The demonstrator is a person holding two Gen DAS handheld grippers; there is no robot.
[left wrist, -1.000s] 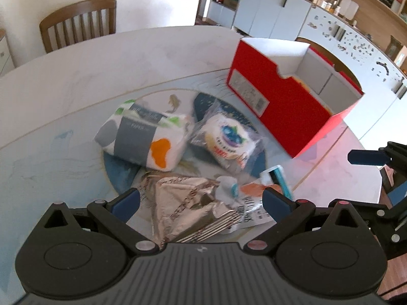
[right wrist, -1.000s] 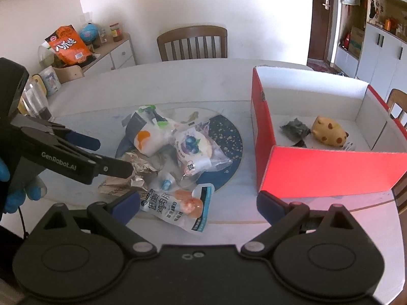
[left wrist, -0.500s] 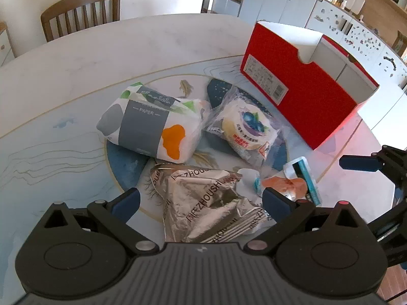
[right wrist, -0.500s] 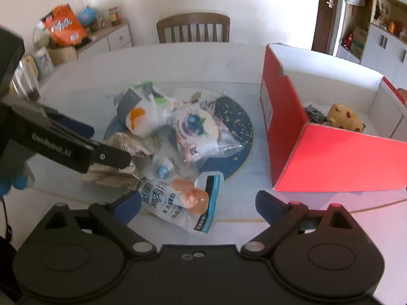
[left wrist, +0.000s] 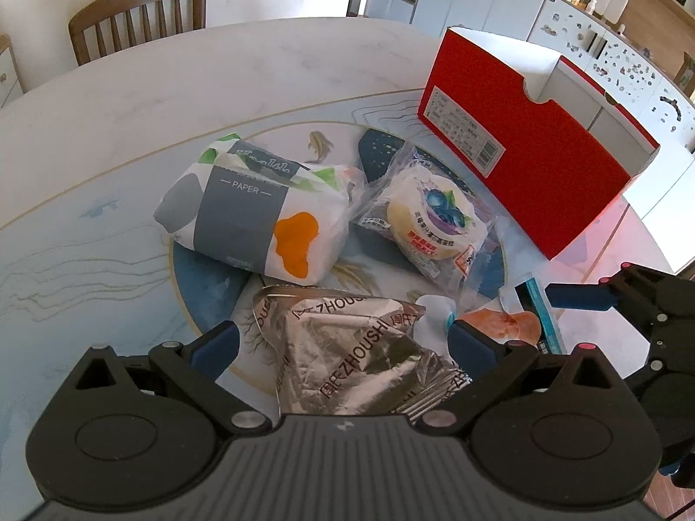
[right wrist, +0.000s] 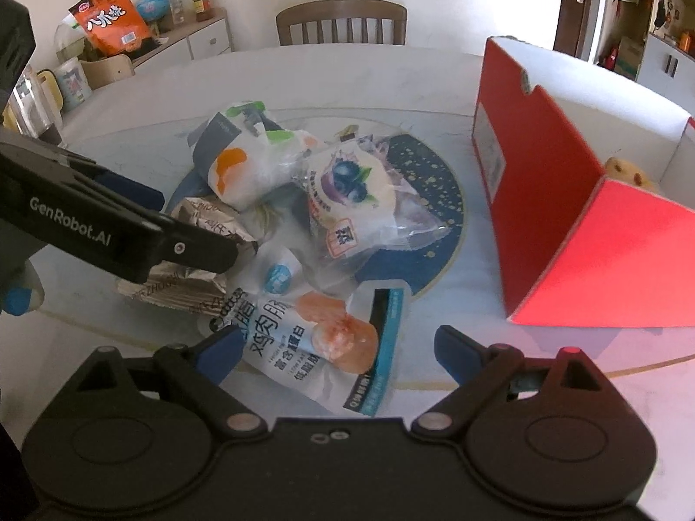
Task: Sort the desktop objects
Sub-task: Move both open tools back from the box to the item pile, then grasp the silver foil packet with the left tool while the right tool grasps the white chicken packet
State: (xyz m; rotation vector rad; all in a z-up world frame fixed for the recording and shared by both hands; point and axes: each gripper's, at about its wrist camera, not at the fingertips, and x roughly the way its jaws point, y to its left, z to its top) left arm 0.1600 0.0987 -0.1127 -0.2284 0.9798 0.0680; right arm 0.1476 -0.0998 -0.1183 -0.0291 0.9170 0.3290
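A pile of packets lies on the round table. My left gripper (left wrist: 343, 345) is open, its fingers either side of a crumpled silver foil packet (left wrist: 347, 360). Behind that packet lie a tissue pack (left wrist: 256, 212) and a blueberry cake in clear wrap (left wrist: 434, 221). My right gripper (right wrist: 334, 347) is open too, straddling a white chicken-breast pouch (right wrist: 321, 347). A small blue-capped cup (right wrist: 278, 273) sits between pouch and cake (right wrist: 347, 191). The red box (right wrist: 577, 199) stands to the right, a yellow spotted toy (right wrist: 625, 169) inside it.
A wooden chair (right wrist: 343, 21) stands beyond the table's far edge. A sideboard (right wrist: 182, 39) at the back left carries an orange snack bag and jars. White cabinets (left wrist: 478, 4) line the far wall. The table surface (left wrist: 173, 100) left of the pile is bare marble.
Both grippers have moved in lower and closer over the pile; the foil packet now lies between my left fingers, the chicken pouch between my right fingers. No object has shifted.
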